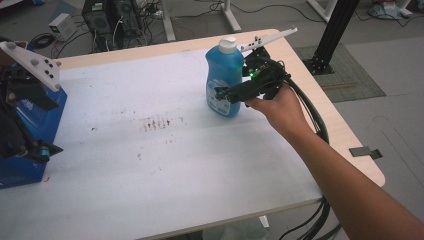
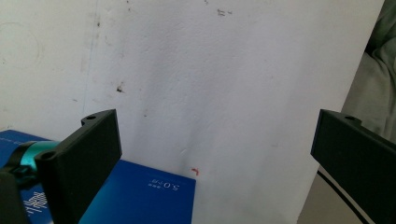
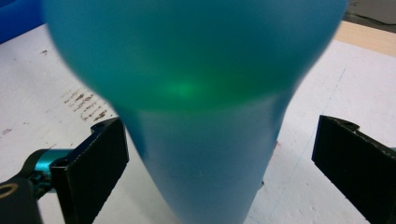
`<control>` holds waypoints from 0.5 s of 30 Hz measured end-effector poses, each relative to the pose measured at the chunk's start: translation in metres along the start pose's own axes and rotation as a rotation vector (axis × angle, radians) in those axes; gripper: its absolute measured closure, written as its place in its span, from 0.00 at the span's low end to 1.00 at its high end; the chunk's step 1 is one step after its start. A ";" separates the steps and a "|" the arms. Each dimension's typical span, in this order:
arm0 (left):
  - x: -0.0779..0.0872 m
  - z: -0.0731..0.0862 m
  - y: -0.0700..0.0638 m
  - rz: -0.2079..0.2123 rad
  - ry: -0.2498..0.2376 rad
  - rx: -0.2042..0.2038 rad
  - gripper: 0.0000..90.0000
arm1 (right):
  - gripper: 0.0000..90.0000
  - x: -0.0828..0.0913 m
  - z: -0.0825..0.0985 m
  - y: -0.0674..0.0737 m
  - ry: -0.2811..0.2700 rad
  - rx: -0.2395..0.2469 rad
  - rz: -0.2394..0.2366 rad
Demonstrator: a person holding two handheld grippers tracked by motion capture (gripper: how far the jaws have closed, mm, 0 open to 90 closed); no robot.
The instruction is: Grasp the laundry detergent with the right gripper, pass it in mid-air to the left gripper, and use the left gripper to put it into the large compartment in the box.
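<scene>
Right claw is spread wide around the blue plastic bottle with the white cap, which stands upright between its jaws near the far right of the bench; neither jaw touches it yet. Left claw is wide open too, holding nothing, hovering over a blue cardboard box at the left edge. Bench top's covered in a scuffed white sheet, with cables and computer gear on the floor behind.

The translucent blue plastic bottle looked smooth and glossy; its white cap matt. The scuffed white foam-like table cover appeared dull and pitted.
</scene>
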State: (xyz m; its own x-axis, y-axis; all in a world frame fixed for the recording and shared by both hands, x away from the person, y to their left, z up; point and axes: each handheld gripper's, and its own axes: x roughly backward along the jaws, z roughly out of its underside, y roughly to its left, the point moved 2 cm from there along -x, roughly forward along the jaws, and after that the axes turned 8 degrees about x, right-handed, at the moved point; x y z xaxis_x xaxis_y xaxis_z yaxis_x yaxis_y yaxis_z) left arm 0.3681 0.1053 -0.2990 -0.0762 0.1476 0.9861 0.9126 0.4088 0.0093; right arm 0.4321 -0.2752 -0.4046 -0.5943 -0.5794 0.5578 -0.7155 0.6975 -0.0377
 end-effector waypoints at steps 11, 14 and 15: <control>-0.001 0.001 0.001 0.001 0.001 -0.004 0.02 | 0.17 -0.007 0.002 0.002 -0.033 0.010 -0.018; -0.002 0.000 0.000 0.003 -0.004 -0.003 0.02 | 0.17 -0.009 0.002 0.002 -0.044 0.014 -0.010; -0.002 0.000 0.000 0.003 -0.004 -0.003 0.02 | 0.17 -0.009 0.002 0.002 -0.044 0.014 -0.010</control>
State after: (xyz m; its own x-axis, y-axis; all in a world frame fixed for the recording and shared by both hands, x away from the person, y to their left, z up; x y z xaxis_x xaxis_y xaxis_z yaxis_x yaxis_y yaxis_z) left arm 0.3681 0.1054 -0.3005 -0.0746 0.1523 0.9855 0.9141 0.4054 0.0066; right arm 0.4349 -0.2694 -0.4113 -0.6027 -0.6043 0.5211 -0.7263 0.6859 -0.0446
